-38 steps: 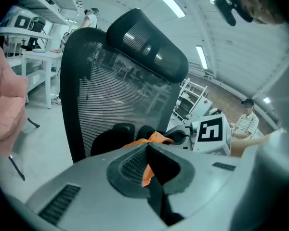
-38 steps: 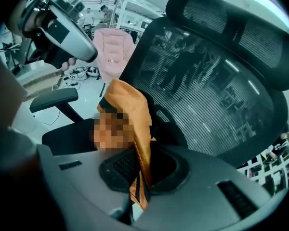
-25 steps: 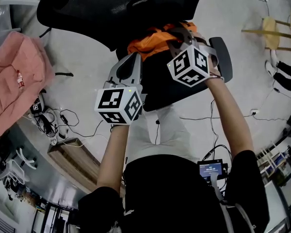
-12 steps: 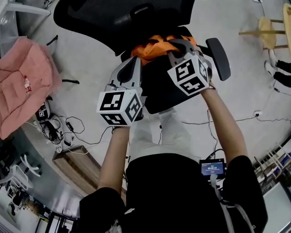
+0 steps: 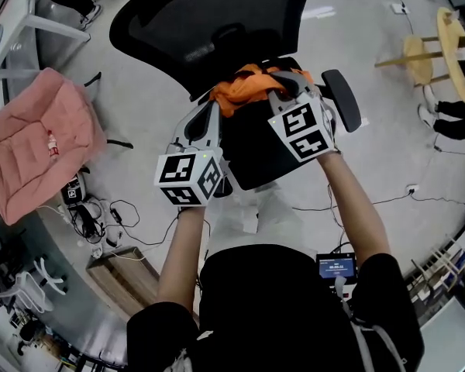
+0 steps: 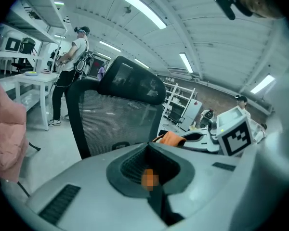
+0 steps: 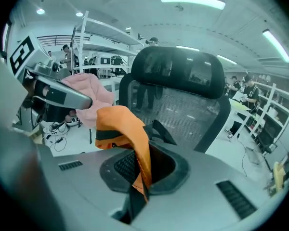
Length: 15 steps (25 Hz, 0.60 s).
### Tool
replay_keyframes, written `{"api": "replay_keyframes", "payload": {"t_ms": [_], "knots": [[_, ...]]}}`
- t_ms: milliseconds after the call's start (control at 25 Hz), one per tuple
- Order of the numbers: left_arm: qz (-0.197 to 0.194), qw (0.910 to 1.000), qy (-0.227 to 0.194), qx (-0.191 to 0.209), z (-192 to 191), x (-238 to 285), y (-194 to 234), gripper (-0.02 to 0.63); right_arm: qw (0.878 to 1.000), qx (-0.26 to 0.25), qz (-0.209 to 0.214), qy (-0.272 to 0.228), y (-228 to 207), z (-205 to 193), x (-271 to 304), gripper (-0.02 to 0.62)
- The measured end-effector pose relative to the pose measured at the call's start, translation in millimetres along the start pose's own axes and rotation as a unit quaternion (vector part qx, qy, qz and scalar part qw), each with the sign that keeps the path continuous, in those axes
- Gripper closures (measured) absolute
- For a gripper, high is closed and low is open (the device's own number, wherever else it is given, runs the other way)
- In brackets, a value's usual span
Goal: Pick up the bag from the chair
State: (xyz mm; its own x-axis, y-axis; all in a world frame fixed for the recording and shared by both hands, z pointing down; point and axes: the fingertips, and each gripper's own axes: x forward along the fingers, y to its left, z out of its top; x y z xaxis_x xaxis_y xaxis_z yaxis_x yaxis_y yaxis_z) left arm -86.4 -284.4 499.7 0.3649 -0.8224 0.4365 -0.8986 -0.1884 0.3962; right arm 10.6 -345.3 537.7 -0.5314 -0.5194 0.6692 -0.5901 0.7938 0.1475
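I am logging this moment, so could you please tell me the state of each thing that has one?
Orange fabric bag: bunched, held by both tongs over the seat.
Left tongs: shut on the bag's fabric.
Right tongs: shut on the bag's fabric.
Black mesh office chair: upright, unoccupied.
Pink quilted cushion: lying flat, untouched.
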Motion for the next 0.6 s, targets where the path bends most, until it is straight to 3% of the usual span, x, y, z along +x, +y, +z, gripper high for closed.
{"api": "replay_keyframes", "payload": {"t_ms": [360,600], "knots": [[-0.005,0.9992,-0.029,0.026,27.3,-43.3,-13.0,0.598,0.997,0.051,-0.022,-0.058,13.5,40.6,-53.7,0.584],[-0.014,0.9972,-0.058,0.046,50.3,-73.9,-27.3,0.598,0.994,0.059,-0.039,-0.086,25.9,67.1,-87.0,0.584]]}}
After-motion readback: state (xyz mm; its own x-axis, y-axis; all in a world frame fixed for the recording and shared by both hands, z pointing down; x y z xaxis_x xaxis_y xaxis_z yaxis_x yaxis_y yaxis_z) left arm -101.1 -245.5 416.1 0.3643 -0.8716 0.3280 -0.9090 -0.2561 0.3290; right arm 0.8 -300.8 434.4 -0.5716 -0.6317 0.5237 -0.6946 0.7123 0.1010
